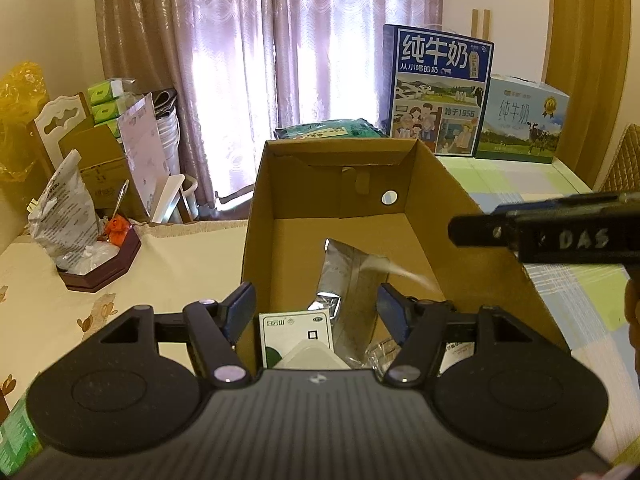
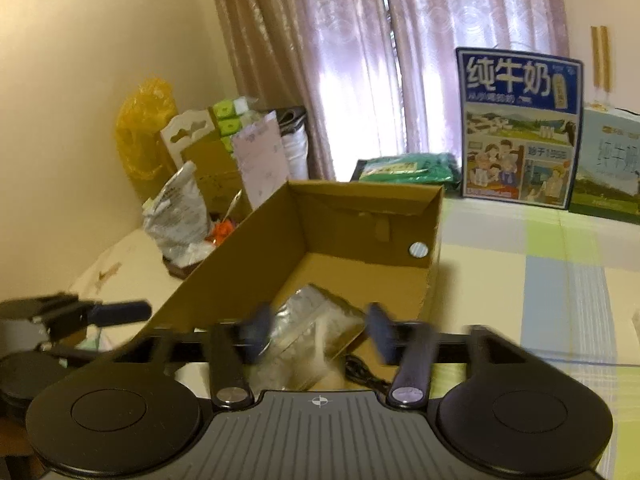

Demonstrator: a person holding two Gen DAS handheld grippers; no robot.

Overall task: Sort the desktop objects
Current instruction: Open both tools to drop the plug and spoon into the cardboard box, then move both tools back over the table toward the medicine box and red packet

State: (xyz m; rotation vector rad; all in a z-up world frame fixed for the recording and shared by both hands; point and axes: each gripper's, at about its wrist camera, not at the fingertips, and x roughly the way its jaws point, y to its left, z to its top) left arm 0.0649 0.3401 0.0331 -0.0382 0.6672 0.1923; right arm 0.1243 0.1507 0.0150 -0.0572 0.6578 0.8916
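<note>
An open cardboard box (image 1: pixel 460 216) stands on the surface (image 1: pixel 60 304), and both tools hover at its near end. The left hand-held gripper (image 1: pixel 316 312) is spread wide with nothing between its fingers, poised over the box's near edge; below it inside the box lie a silver foil packet (image 1: pixel 352 280), a white and green carton (image 1: pixel 296 336) and a white plug-like item (image 1: pixel 312 354) that touches the carton. The right hand-held gripper (image 2: pixel 318 334) is blurred, its fingers likewise apart and empty, above the same foil packet (image 2: pixel 312 312) and a black cable (image 2: pixel 364 376) at the box's near right corner. At the back of the surface stand a blue milk carton case (image 1: pixel 438 88) and a pale milk case (image 1: pixel 520 120) just beside it, with a green packet (image 1: pixel 328 130) behind the box. To the left sits a dark hexagonal tray (image 1: pixel 104 268) that holds a crumpled silver bag (image 1: pixel 64 208).
</note>
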